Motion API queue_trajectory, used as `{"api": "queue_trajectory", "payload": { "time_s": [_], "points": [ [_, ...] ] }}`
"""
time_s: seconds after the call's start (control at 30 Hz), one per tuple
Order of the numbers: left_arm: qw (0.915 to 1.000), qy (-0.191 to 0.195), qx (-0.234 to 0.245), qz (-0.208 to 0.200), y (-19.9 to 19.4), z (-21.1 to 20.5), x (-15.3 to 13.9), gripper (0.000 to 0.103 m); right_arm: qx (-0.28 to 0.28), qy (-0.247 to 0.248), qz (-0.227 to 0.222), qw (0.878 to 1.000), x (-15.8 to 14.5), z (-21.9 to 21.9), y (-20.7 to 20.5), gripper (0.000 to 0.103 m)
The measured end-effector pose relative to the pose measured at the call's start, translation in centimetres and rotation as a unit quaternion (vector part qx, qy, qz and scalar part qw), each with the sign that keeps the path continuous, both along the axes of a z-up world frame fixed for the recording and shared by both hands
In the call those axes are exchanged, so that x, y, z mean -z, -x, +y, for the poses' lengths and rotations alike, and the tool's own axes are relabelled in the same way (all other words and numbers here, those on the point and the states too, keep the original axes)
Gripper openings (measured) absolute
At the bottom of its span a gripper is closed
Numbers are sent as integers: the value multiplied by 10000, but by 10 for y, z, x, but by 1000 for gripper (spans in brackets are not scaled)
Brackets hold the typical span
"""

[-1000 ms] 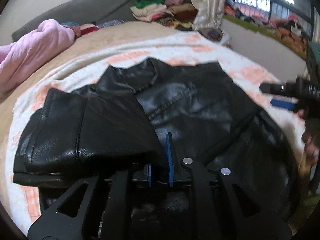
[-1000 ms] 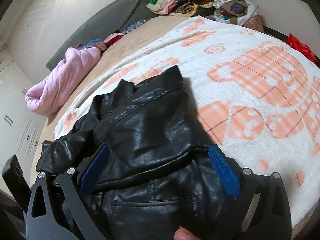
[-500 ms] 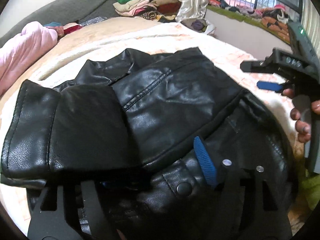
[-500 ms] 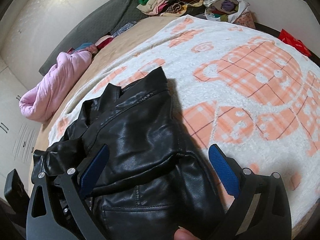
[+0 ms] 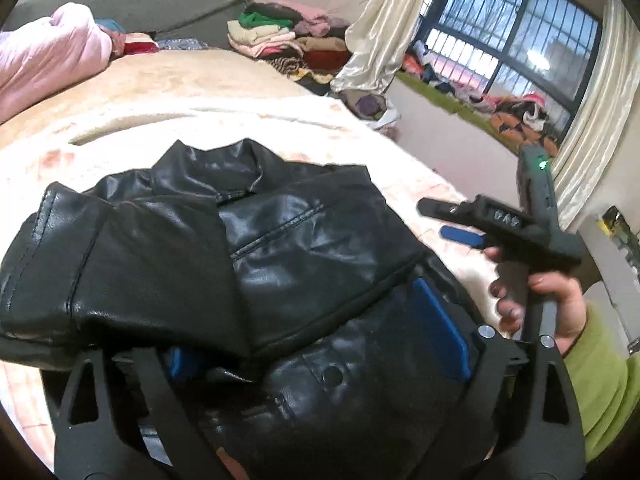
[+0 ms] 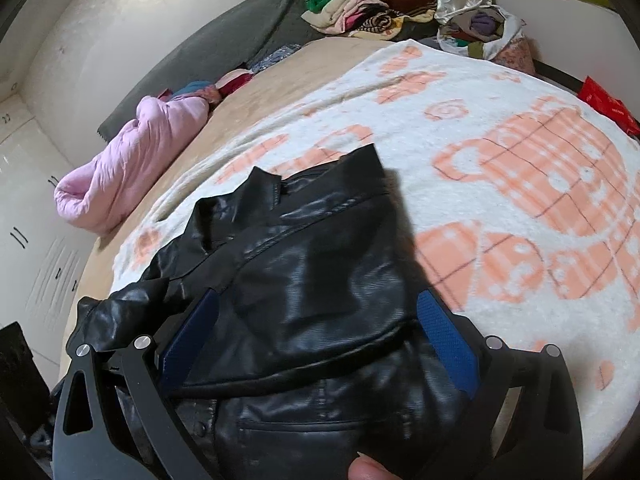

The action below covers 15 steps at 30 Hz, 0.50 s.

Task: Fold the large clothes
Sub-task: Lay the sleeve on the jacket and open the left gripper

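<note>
Bed blanket (image 6: 500, 152) carries my half-folded jacket (image 6: 304, 288); both the left gripper (image 5: 320, 344) and right gripper (image 6: 316, 340) have fingers apart, so next I regrasp the hem.

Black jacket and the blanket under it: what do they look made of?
The black jacket looks like leather or faux leather: glossy highlights, fine grain, stitched seams, a snap; which one is unclear. The blanket looks like soft fleece or plush: matte, fuzzy white pile with an orange pattern.

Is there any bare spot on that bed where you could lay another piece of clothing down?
Yes: the orange-patterned blanket right of the black jacket lies bare, as does the beige strip beyond. Clothes pile crowds the far corner.
</note>
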<state>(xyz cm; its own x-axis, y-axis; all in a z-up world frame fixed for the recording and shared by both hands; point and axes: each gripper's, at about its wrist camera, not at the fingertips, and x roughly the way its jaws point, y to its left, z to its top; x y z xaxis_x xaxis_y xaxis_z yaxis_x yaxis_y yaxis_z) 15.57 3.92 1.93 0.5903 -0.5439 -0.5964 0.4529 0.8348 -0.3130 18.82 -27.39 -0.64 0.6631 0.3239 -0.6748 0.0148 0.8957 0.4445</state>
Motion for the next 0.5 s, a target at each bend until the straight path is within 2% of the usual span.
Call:
{"api": "queue_trajectory", "payload": {
  "time_s": [0.1,0.2,0.27,0.33,0.4,0.43,0.47,0.5],
  "points": [
    [9981,-207,-388,-426,5,-2,-7,85,80,-2,-37,10000,-1,1,0,99],
    [9943,37,-734,-770,13,-1,-16,85,233,-89,-6,9997,1,-9,2,99],
    [9893,376,-1232,-685,13,6,-17,85,331,-154,17,9993,3,-18,4,99],
    [9813,489,-1809,-443,9,18,-14,84,360,-196,20,9992,5,-23,6,99],
    [9727,811,-2170,-161,3,34,-8,73,373,-190,-25,9991,4,-27,8,99],
    [9694,894,-2283,-113,0,40,-5,55,374,-187,-33,9991,4,-28,8,99],
    [9665,881,-2409,-95,-2,45,-3,32,381,-196,-47,9991,4,-29,9,99],
    [9652,820,-2482,-78,-7,48,-2,18,377,-213,-50,9990,5,-30,10,99]
  ]
}}
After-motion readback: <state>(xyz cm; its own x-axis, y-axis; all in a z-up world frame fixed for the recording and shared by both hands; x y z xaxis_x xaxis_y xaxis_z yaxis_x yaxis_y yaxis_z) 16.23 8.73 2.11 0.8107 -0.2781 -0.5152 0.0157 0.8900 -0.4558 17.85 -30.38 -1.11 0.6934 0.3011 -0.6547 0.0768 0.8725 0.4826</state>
